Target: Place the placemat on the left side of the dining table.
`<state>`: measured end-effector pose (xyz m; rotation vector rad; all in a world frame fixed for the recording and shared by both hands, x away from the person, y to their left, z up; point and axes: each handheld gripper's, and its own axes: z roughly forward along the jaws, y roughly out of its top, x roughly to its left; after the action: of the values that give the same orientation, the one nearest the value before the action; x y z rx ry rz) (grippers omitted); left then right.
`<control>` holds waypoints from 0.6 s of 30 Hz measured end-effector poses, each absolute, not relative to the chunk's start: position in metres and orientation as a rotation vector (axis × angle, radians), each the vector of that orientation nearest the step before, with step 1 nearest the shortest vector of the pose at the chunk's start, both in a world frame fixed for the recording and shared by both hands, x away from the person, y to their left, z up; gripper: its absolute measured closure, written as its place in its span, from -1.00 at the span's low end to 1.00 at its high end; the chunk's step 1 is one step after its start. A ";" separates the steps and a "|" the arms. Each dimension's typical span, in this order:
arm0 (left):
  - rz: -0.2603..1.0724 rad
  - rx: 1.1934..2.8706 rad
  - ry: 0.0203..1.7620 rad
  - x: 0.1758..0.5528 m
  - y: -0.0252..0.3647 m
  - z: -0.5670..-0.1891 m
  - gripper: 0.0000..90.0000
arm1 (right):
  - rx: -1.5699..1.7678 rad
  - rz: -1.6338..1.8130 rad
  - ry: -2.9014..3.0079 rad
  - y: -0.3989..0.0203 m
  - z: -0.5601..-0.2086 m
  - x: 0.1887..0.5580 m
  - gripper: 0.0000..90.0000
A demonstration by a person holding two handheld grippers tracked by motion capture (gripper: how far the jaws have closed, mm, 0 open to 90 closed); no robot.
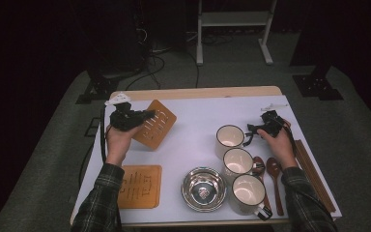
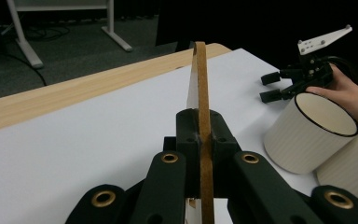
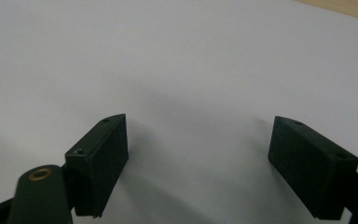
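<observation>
Coaster (image 1: 155, 124) of brown wood, slotted, sits lifted at the table's (image 1: 193, 116) far left in the high view, clamped by the left gripper (image 1: 147, 115); a 2nd coaster (image 1: 139, 186) lies flat near the front edge, and the right gripper (image 1: 249, 133) hovers by 3 mugs (image 1: 236, 162). In the left gripper view the jaws pinch the coaster (image 2: 201, 88) on edge, upright. In the right gripper view the jaws stand wide apart over bare white tabletop (image 3: 177, 60).
</observation>
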<state>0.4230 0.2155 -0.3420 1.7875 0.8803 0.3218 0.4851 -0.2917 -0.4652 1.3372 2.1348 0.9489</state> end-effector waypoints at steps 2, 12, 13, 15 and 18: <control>0.328 1.786 0.884 0.425 0.217 -0.342 0.91 | 1.337 0.949 2.135 -0.292 -0.465 0.485 -0.59; 0.337 1.784 0.939 0.439 0.222 -0.356 0.91 | 1.337 0.949 2.134 -0.291 -0.465 0.485 -0.59; 0.334 1.784 0.944 0.440 0.223 -0.357 0.91 | 1.337 0.949 2.134 -0.291 -0.465 0.485 -0.59; 0.334 1.784 0.949 0.441 0.223 -0.358 0.91 | 1.337 0.948 2.134 -0.291 -0.465 0.485 -0.59; 0.330 1.781 0.954 0.442 0.225 -0.359 0.91 | 1.336 0.948 2.134 -0.292 -0.465 0.485 -0.59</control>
<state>0.4419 0.2247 -0.3591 1.7811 0.9542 0.3296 0.4850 -0.2916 -0.4652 1.3364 2.1339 0.9484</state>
